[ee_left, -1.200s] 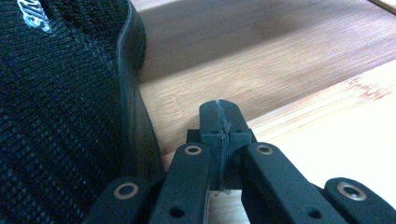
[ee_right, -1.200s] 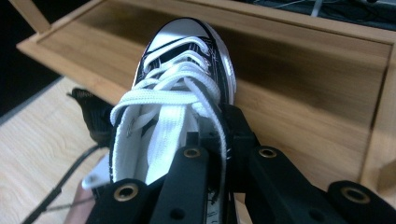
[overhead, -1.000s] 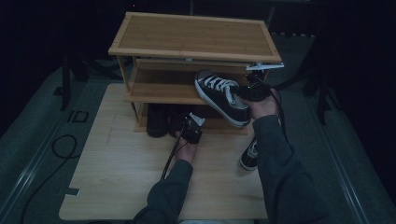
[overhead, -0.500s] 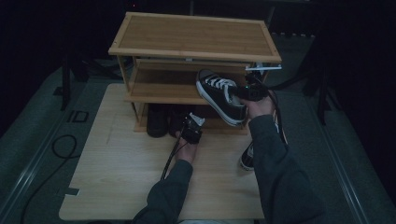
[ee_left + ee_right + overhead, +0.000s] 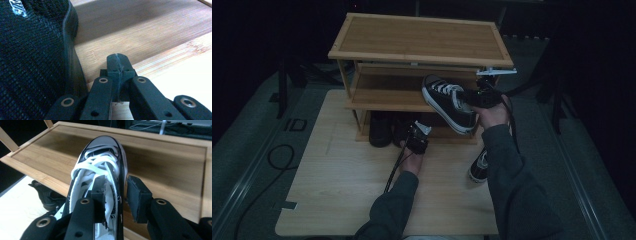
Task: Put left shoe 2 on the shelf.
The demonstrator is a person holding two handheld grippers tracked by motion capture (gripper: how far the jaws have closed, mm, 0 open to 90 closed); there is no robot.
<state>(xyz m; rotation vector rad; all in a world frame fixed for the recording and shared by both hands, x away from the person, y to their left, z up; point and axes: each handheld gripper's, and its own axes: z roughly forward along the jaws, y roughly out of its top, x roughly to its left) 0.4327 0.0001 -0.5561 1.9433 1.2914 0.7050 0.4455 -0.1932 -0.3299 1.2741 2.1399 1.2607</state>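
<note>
A black canvas sneaker (image 5: 446,101) with white laces hangs in the air, toe pointing over the middle shelf (image 5: 382,97) of a wooden shoe rack (image 5: 422,35). My right gripper (image 5: 478,97) is shut on its side wall. In the right gripper view one jaw sits inside the sneaker (image 5: 100,162) and the other outside, at the right gripper (image 5: 117,187). My left gripper (image 5: 418,137) is low at the front of the bottom shelf. In its own view the left gripper (image 5: 117,58) is shut and empty beside a black knit shoe (image 5: 32,57).
Dark shoes (image 5: 381,130) stand on the bottom shelf. The matching sneaker (image 5: 479,167) lies on the wooden board (image 5: 337,190) to the right of the person's arm. A cable (image 5: 272,155) loops on the grey floor at left. The rack's top is bare.
The right gripper has lifted the sneaker slightly and edged it toward the middle shelf. The left gripper has stayed in place.
</note>
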